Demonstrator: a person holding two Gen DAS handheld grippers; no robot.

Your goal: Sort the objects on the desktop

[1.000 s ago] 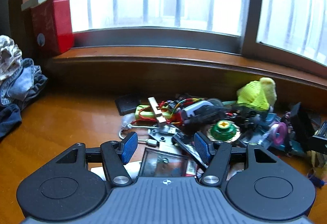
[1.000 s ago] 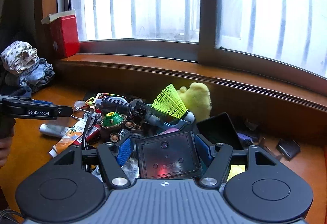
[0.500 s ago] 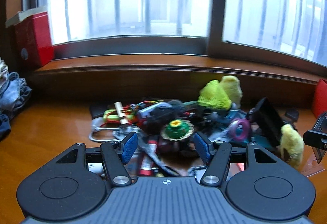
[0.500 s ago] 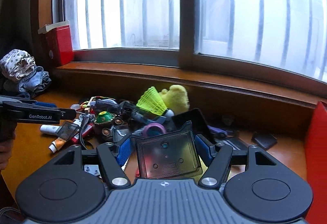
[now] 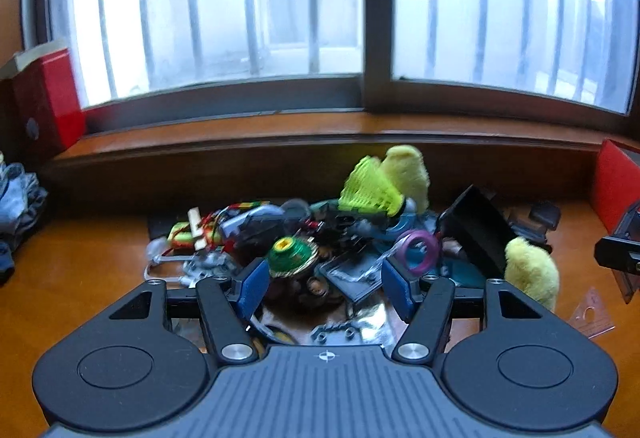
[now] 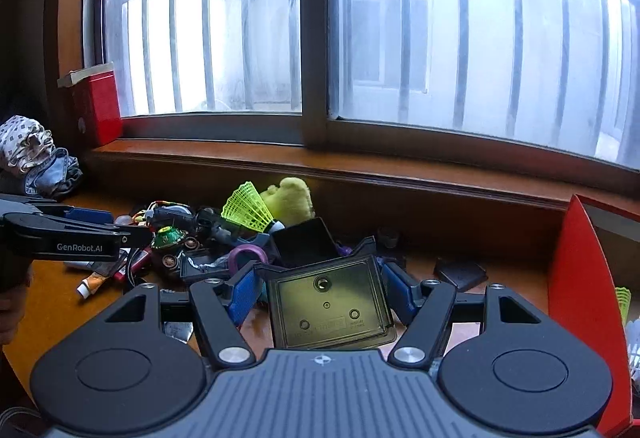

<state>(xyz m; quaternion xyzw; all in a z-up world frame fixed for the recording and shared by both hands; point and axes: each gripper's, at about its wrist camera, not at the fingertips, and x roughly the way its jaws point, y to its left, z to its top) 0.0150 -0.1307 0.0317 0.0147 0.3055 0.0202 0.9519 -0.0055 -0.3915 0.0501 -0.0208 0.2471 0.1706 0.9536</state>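
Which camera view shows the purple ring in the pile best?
The left wrist view: the purple ring sits near and shows its whole hole. In the right wrist view the ring is smaller, tilted, and partly behind clutter.

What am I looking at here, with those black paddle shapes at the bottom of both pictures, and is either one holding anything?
No robot arm here: a person holds a two-finger gripper in each hand, and each picture comes from a camera on one gripper, looking along its blue-padded fingers. The left gripper is open, its jaws just widened a little, and nothing is held between them. It shows from the side in the right camera too. The right gripper is shut on a smoky transparent plastic tray. On the wooden desk under the window lies a jumble: a green spinning top, a neon shuttlecock, a purple ring and yellow plush toys. A red box stands at the right.
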